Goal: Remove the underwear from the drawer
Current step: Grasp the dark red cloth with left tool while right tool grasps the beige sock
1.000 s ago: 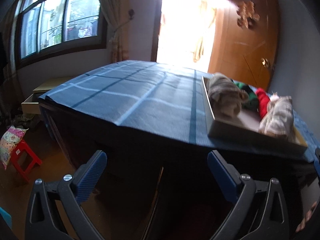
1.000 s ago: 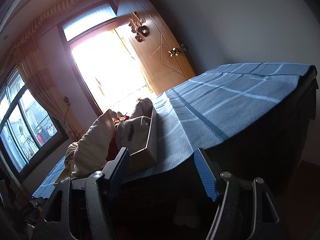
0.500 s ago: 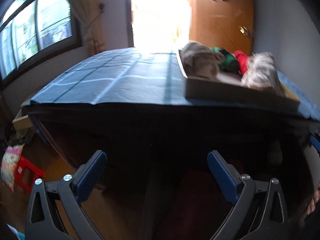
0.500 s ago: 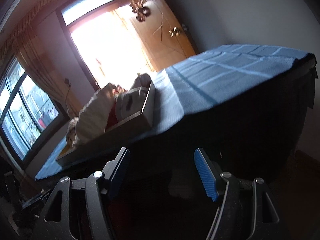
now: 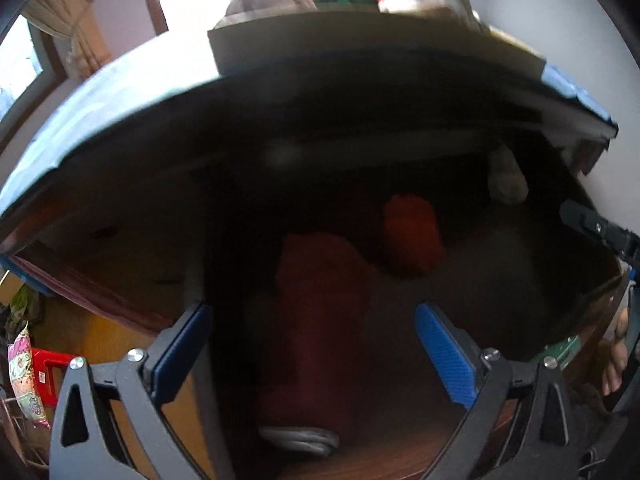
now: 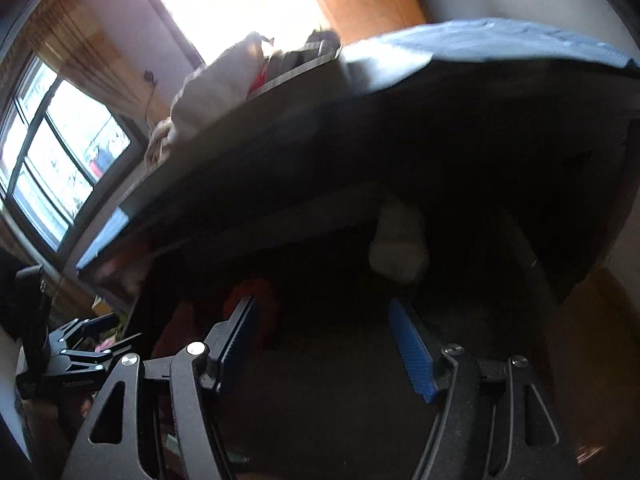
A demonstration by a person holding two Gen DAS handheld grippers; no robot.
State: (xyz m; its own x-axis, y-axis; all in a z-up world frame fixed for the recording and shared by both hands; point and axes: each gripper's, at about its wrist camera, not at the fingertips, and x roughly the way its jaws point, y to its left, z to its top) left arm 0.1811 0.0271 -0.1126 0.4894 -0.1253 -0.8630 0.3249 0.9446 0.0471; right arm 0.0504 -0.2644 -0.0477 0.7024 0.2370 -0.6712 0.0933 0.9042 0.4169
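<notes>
Under the blue-clothed tabletop point(image 5: 100, 100) the drawer point(image 5: 380, 456) lies dark and open. Inside it are a dark red garment point(image 5: 320, 292), an orange-red rolled piece point(image 5: 412, 236) and a pale rolled piece point(image 5: 506, 184). My left gripper point(image 5: 312, 316) hangs open over the dark red garment and holds nothing. My right gripper point(image 6: 322, 306) is open too, above the drawer, with the pale roll point(image 6: 398, 248) ahead of it and the orange-red piece point(image 6: 256, 296) by its left finger. Each gripper shows at the edge of the other's view.
A shallow tray point(image 5: 360, 40) heaped with folded clothes stands on the tabletop near its front edge. A grey coil point(image 5: 300, 440) lies at the drawer's near end. A red stool point(image 5: 48, 372) is on the floor at left. A person's hand point(image 5: 616, 356) shows at right.
Both grippers have sunk and tipped downward: the tabletop and tray have slid to the top of both views and the dark drawer now fills them. Both jaws stay just as wide.
</notes>
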